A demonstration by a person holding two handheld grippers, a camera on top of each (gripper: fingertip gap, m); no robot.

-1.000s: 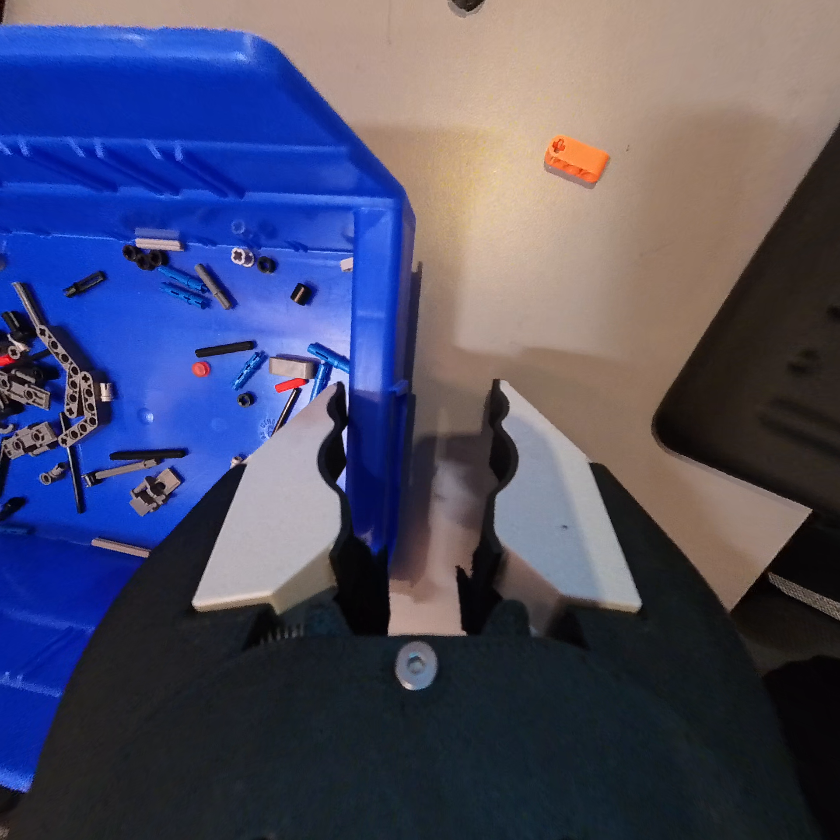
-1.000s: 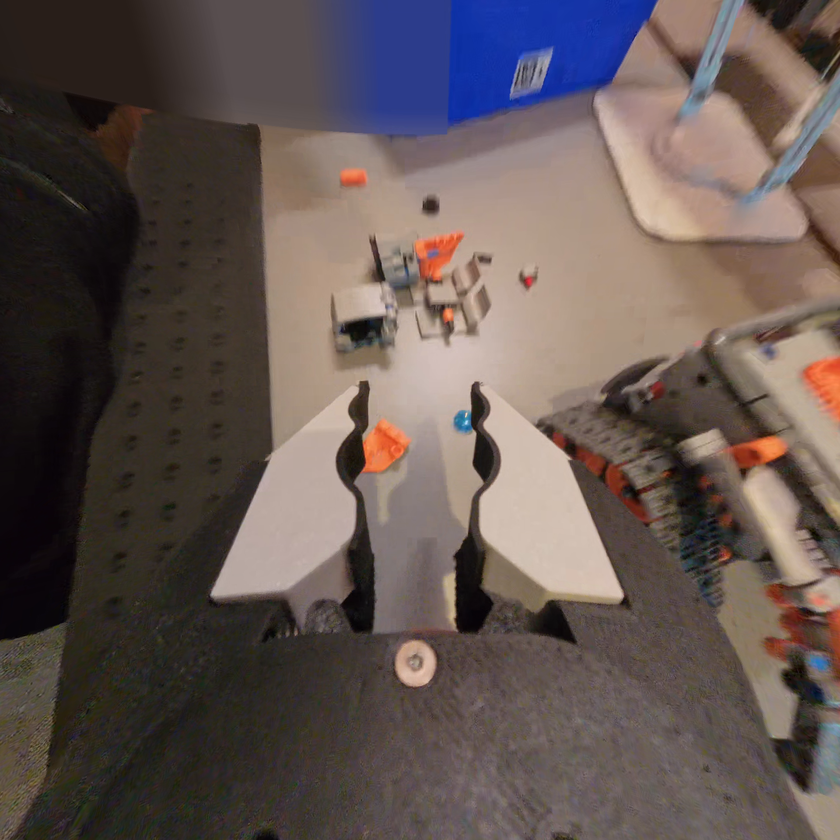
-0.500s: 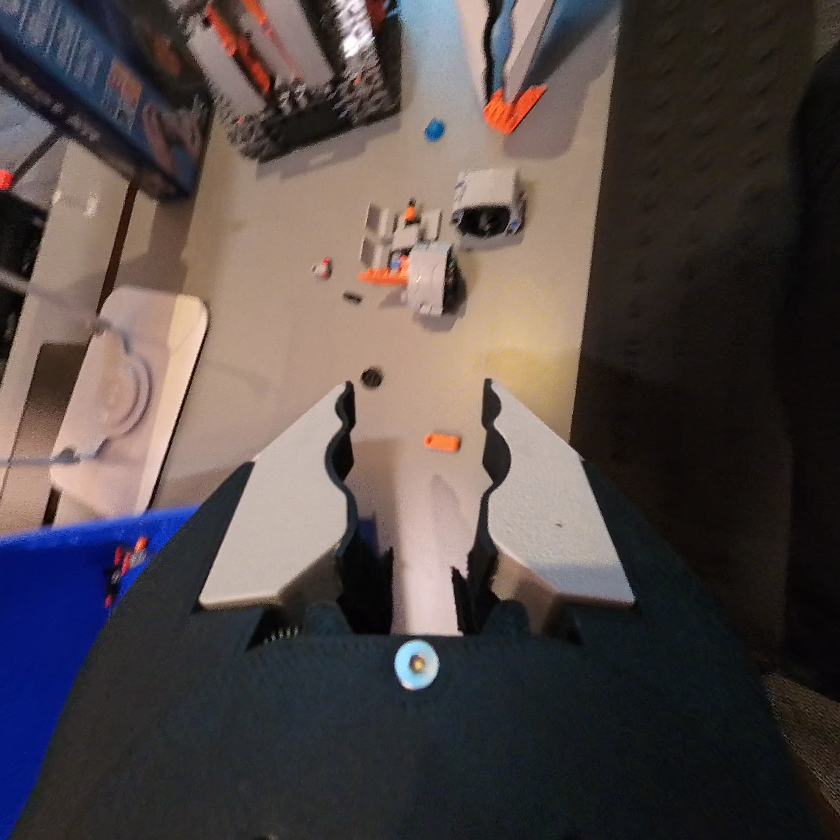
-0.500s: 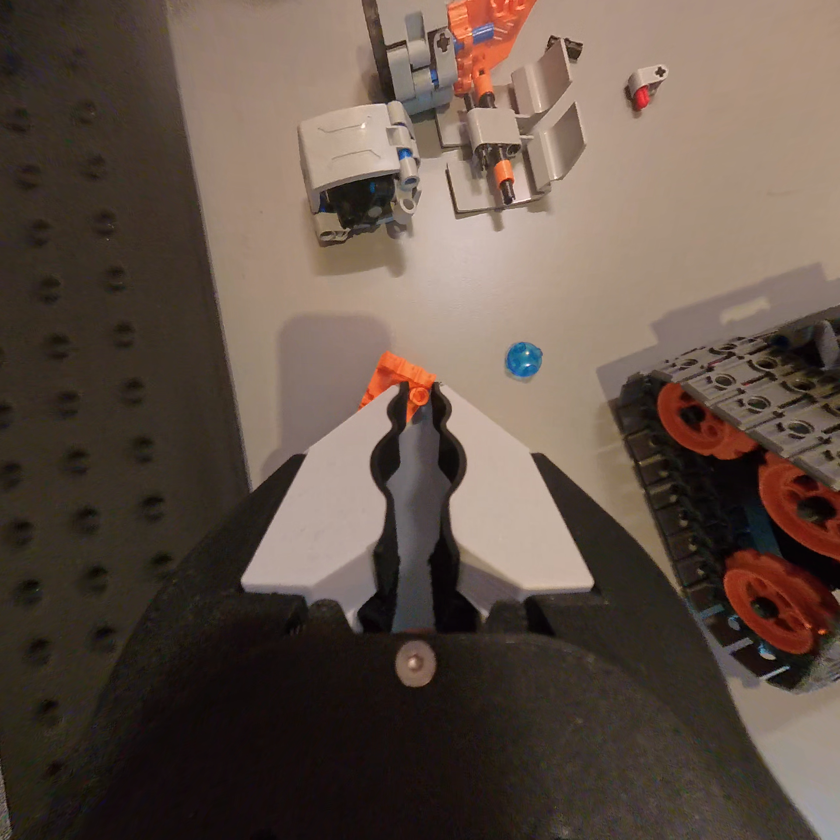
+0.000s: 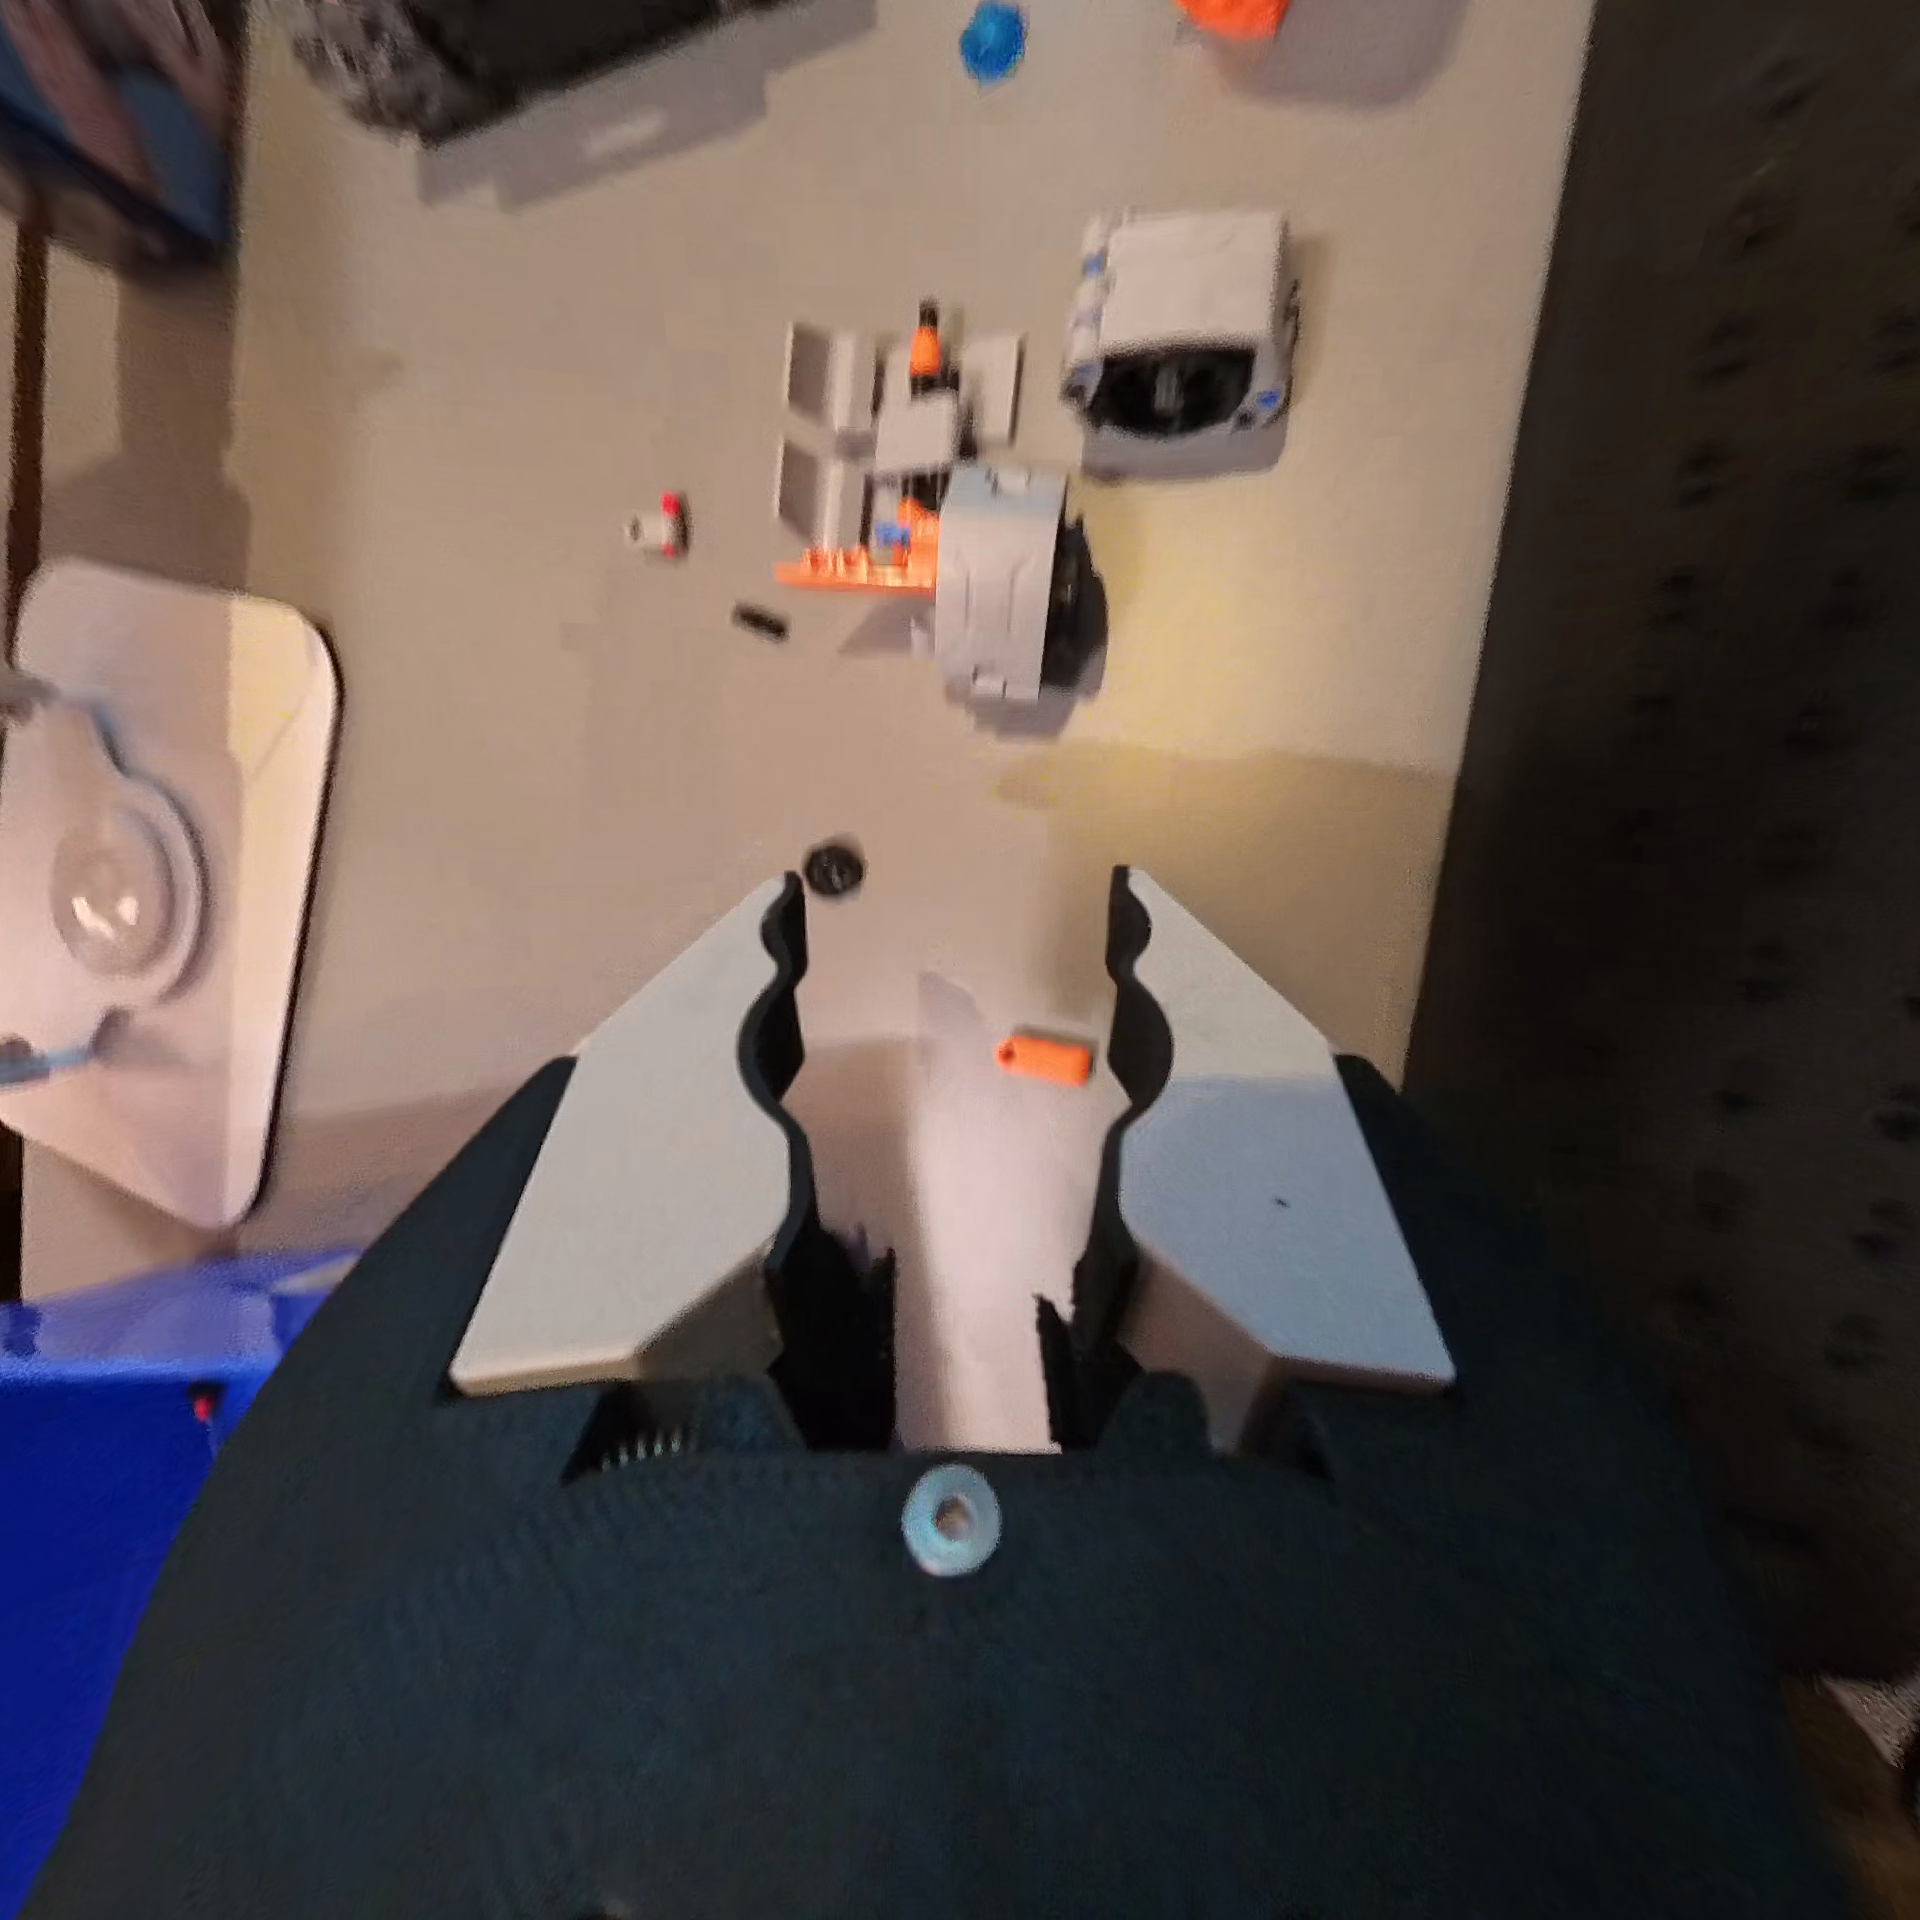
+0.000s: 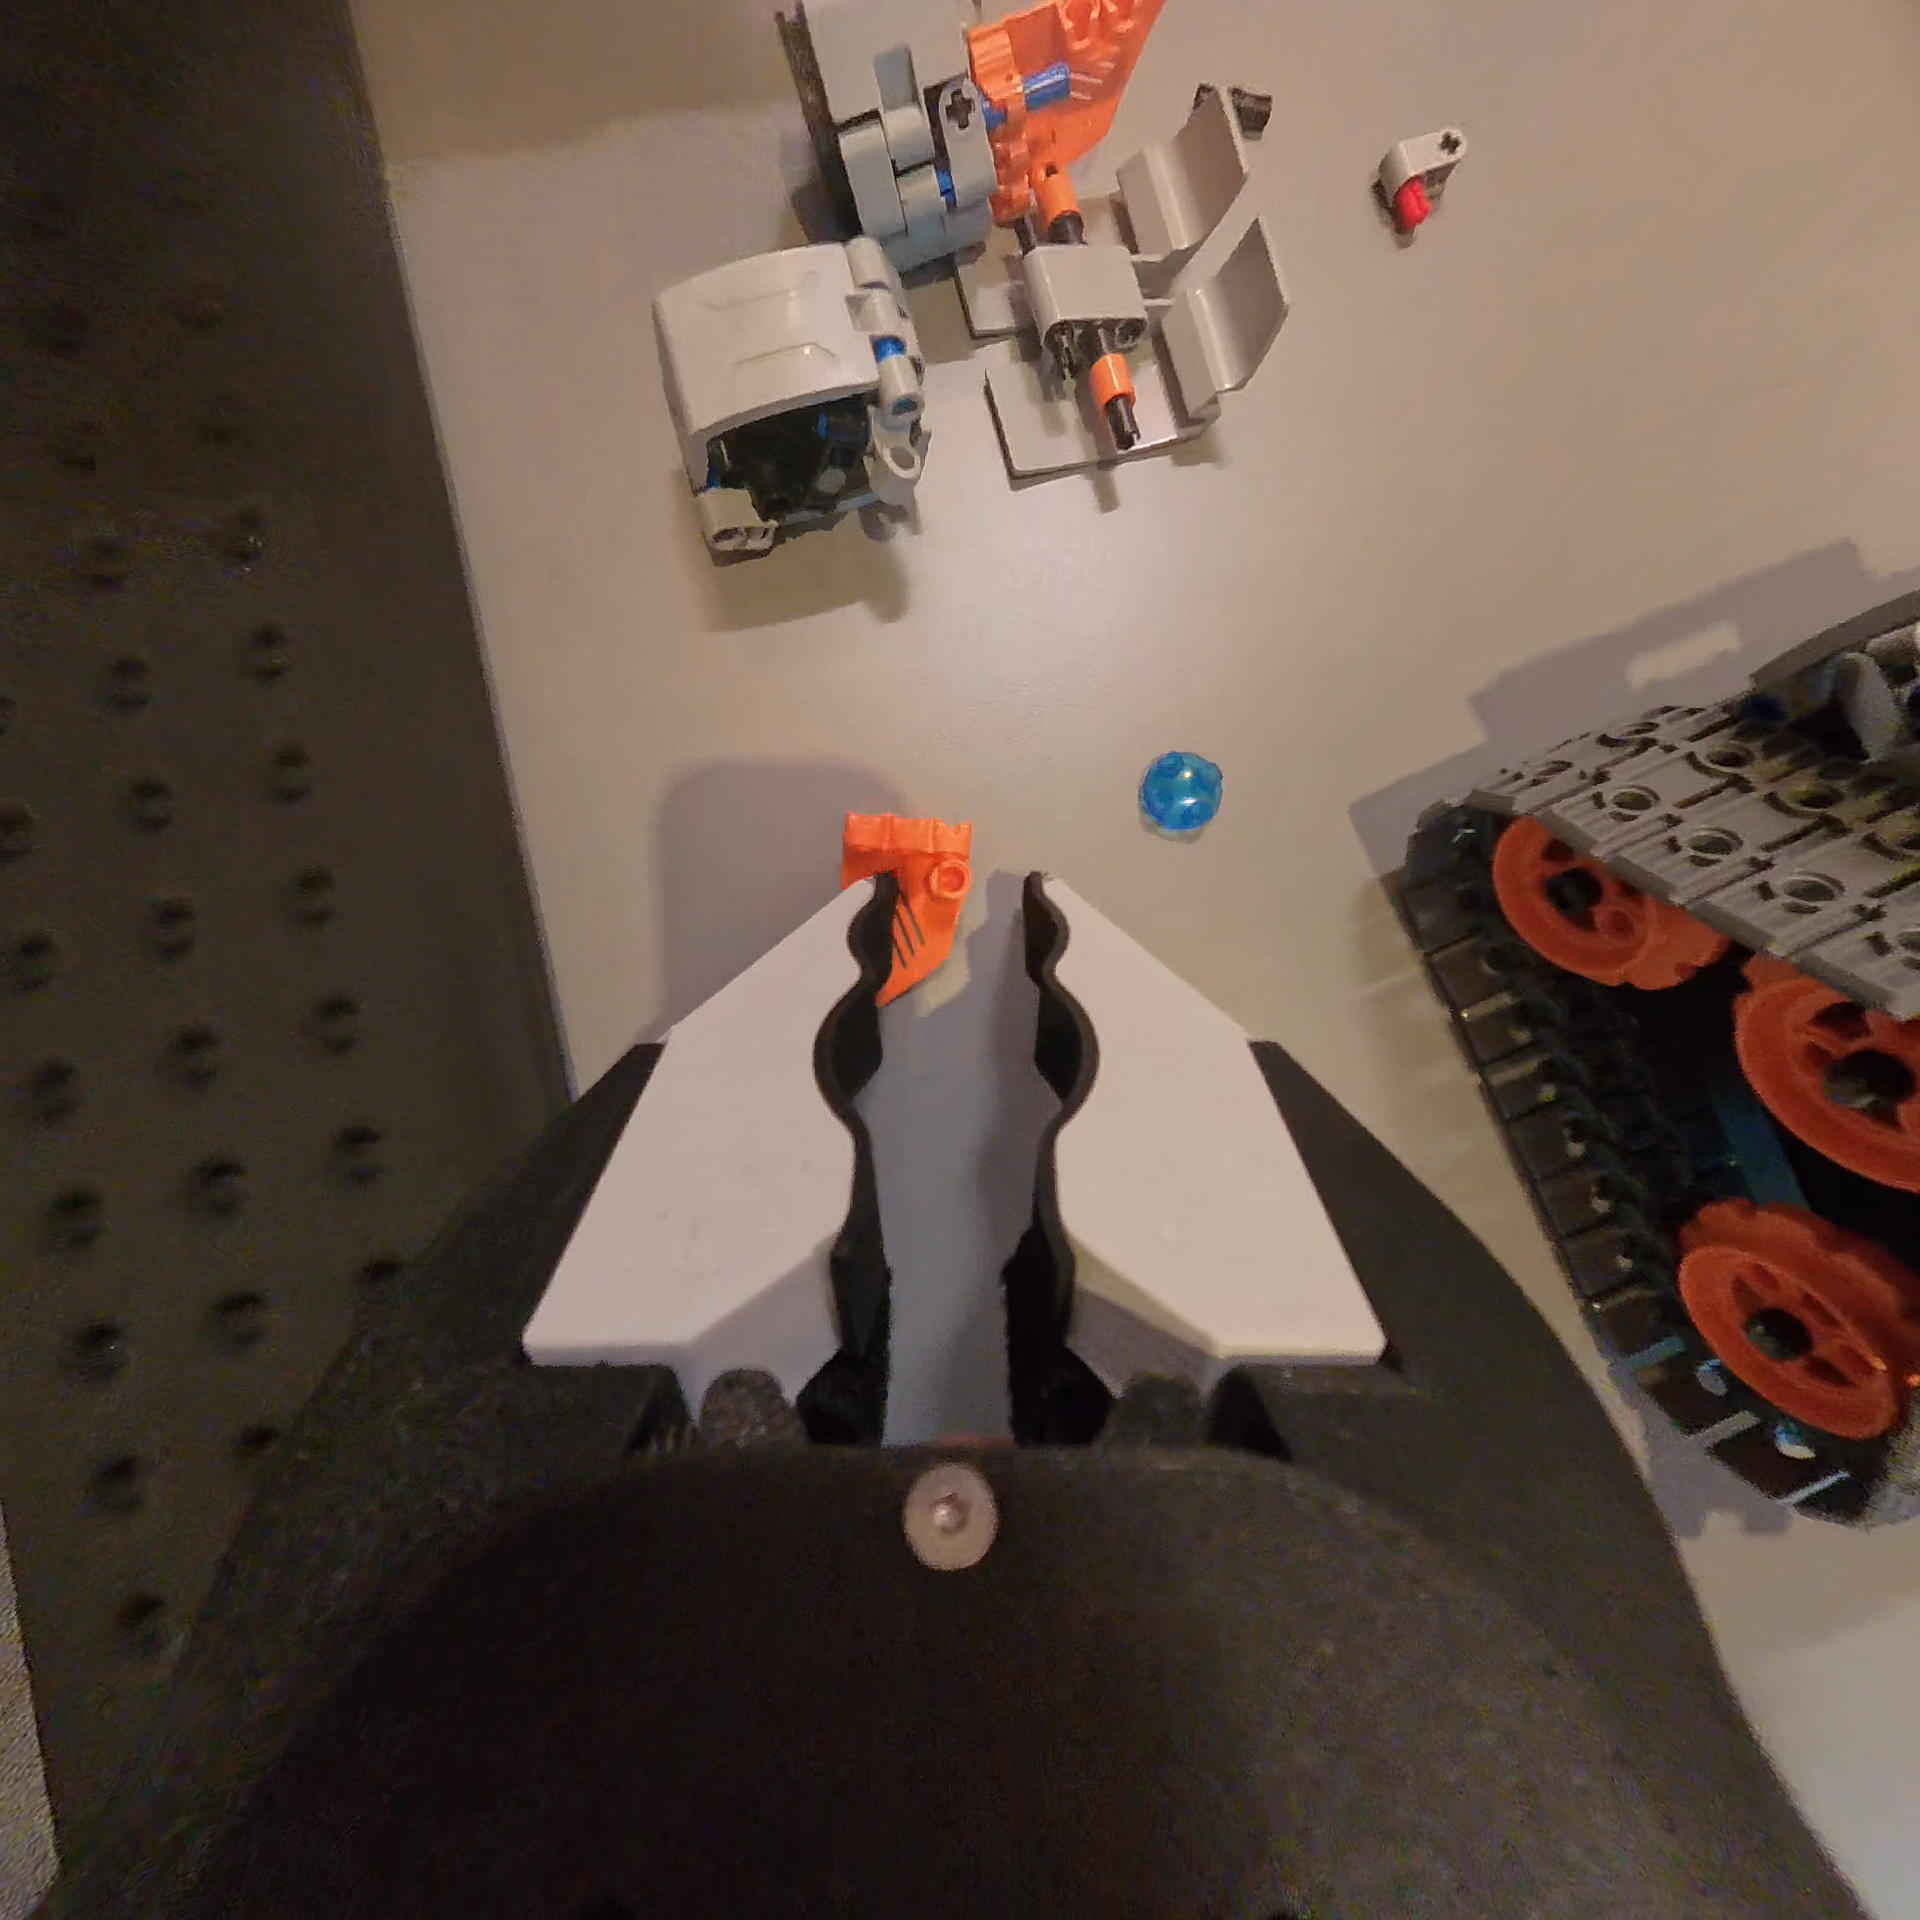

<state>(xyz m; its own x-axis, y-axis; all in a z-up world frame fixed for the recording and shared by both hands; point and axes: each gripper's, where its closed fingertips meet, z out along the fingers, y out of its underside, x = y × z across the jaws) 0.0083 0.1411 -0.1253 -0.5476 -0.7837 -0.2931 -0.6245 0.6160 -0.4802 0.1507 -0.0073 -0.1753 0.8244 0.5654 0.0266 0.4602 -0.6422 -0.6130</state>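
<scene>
In the right wrist view my right gripper point(image 6: 951, 888) is open with a narrow gap, low over the pale table. A small orange panel piece point(image 6: 914, 883) lies at its left fingertip, partly hidden by it and free of the right finger. In the left wrist view, which is blurred, my left gripper point(image 5: 956, 894) is open and empty. A small orange connector point(image 5: 1044, 1060) lies on the table between its fingers, close to the right one. A small black round piece point(image 5: 834, 868) lies just past its left fingertip.
A blue round stud point(image 6: 1179, 792) lies to the right of the right gripper. A tracked model with orange wheels point(image 6: 1714, 1039) stands further right, and grey sub-assemblies point(image 6: 774, 364) lie ahead. A dark perforated mat point(image 6: 208, 727) runs along the left. A blue bin point(image 5: 104, 1455) and a white base point(image 5: 156, 883) sit left of the left gripper. Tip to tip, the grippers are about 20 cm apart. To the small black round piece point(image 5: 834, 868): left tips about 6 cm, right tips about 20 cm.
The right gripper closed on the orange panel piece half a second ago and has opened again. The left gripper swung from the blue bin to the table and moved nearer the orange connector.
</scene>
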